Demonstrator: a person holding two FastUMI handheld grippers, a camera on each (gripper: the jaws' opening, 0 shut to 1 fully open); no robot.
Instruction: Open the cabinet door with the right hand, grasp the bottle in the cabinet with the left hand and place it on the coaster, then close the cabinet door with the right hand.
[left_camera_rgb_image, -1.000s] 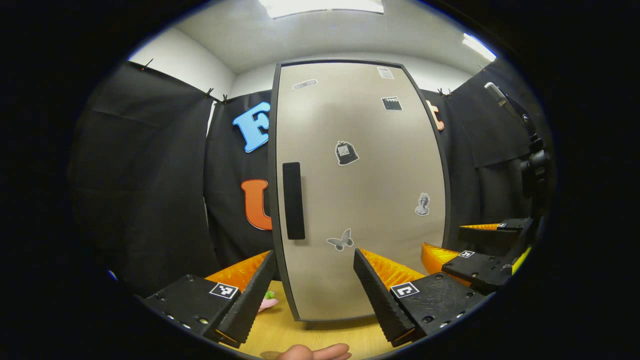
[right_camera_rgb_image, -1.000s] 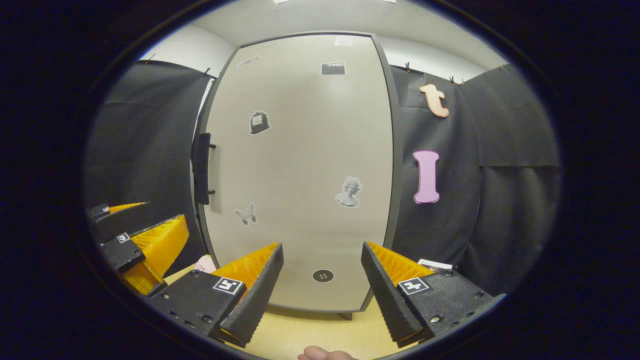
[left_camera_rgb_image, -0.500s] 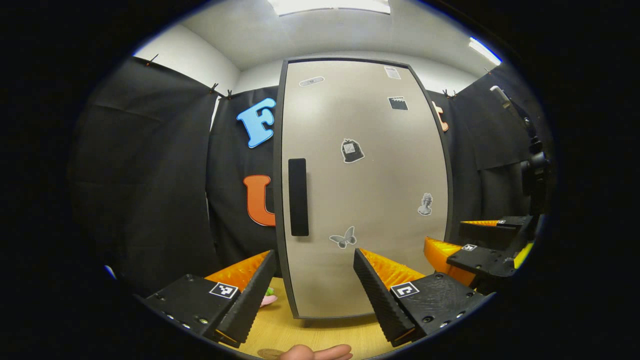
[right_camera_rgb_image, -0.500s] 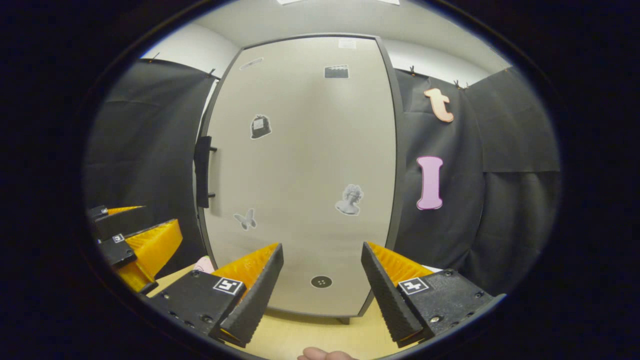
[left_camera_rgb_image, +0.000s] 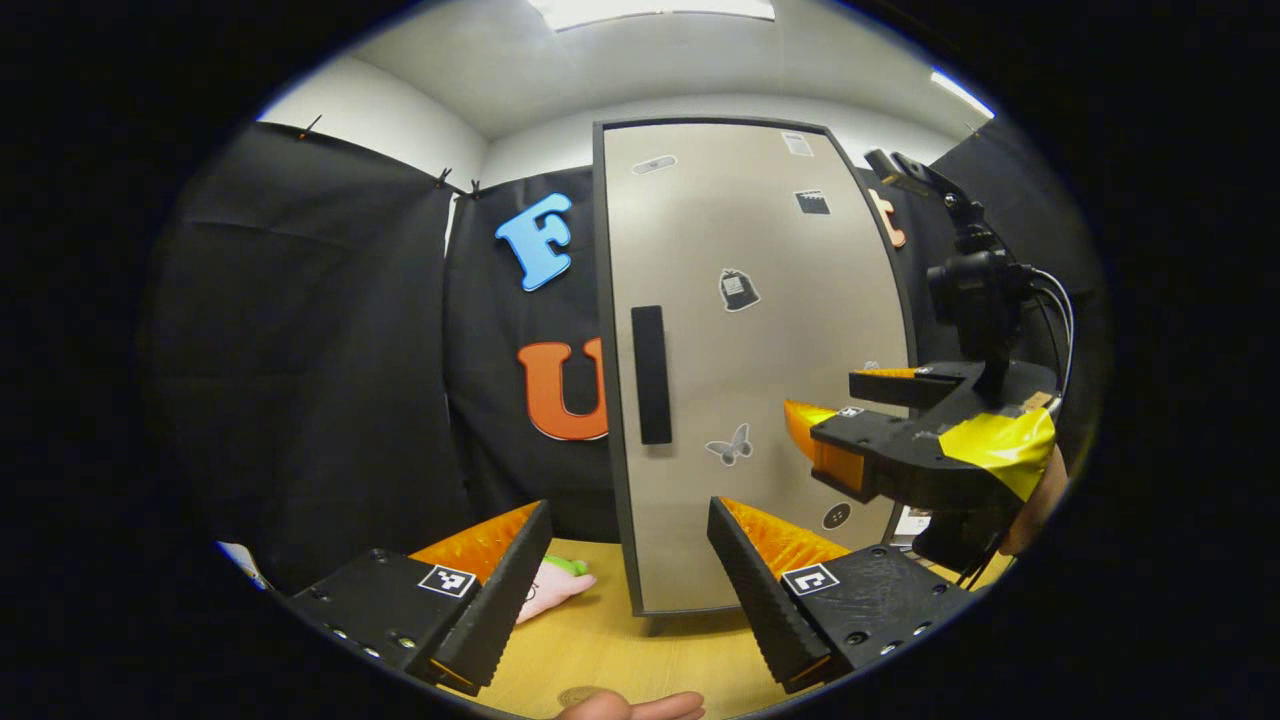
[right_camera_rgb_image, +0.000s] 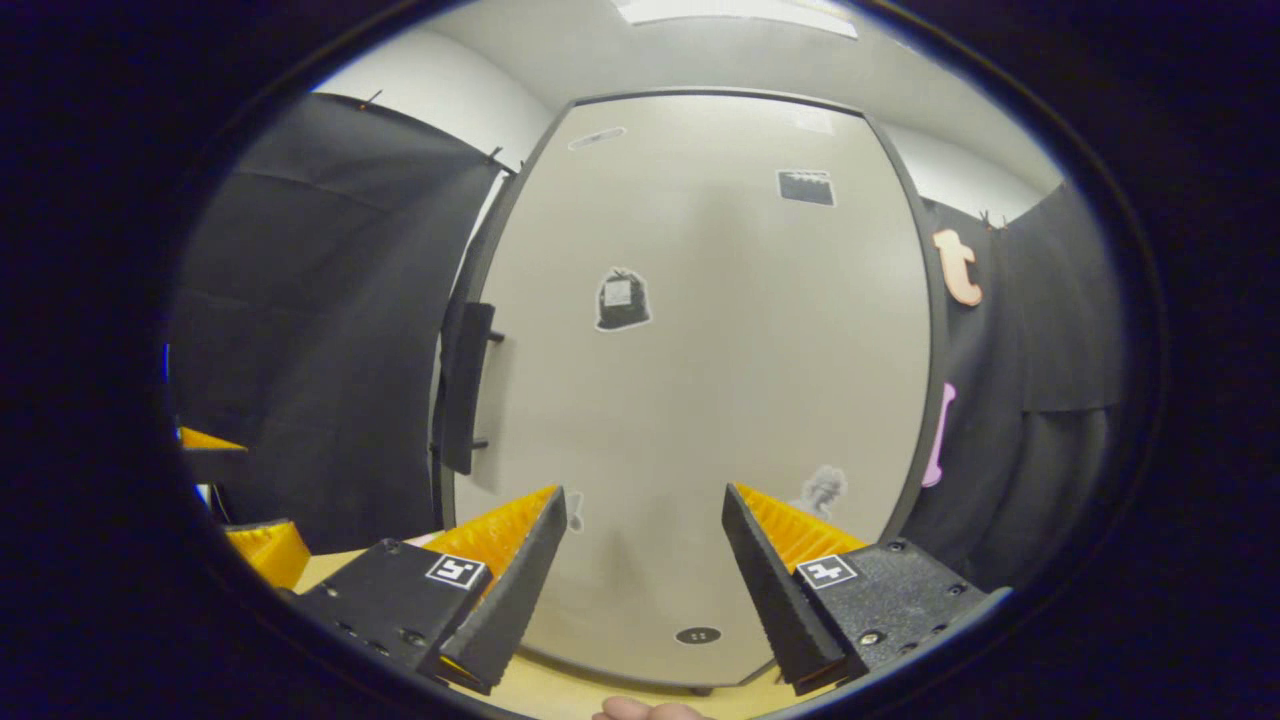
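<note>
Two tools spread, both empty. Right tool (right_camera_rgb_image: 643, 570) has risen and closed in on tall beige cabinet door (right_camera_rgb_image: 700, 400) since a second ago; door now looms larger in right gripper view, black vertical bar handle (right_camera_rgb_image: 466, 388) up-left of its fingers, not yet touched. Left tool (left_camera_rgb_image: 628, 590) hangs back over wooden counter (left_camera_rgb_image: 600, 650), near front edge. Door shut, so bottle hidden inside; coaster not made out. Judgement: opening step begun, handle grasp next.
</note>
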